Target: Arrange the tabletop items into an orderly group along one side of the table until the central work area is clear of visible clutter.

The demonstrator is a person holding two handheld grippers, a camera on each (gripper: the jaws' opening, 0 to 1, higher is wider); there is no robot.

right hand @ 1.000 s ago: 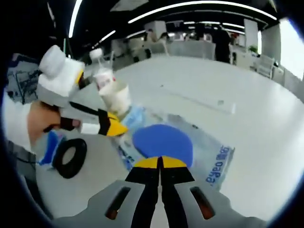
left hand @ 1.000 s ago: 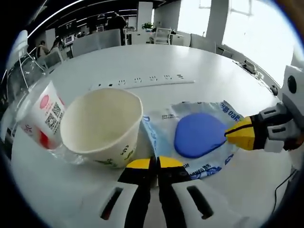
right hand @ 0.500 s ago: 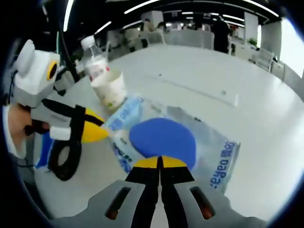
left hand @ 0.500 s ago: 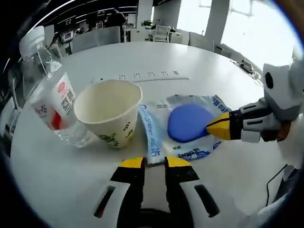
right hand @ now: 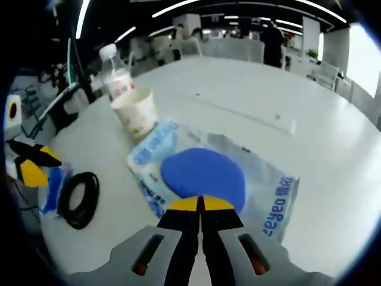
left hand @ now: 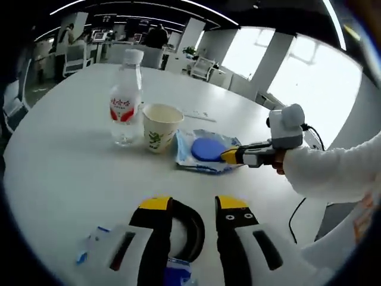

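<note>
On the table (right hand: 333, 149), packet (right hand: 214, 179) lettering partly legible, "oage"; right gripper (right hand: 201, 204) pressed together at its edge, left gripper (left hand: 194, 204) spread above black ring (left hand: 189, 229).

My left gripper (left hand: 193, 205) hangs with its fingers (left hand: 156, 205) parted, while my right gripper (right hand: 201, 205), on a white-sleeved arm (left hand: 330, 176), has its fingers pressed together.

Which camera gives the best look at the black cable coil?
The right gripper view: the whole black cable coil lies in the open on the table beside a blue wrapper. In the left gripper view the coil is partly hidden behind the left gripper.
</note>
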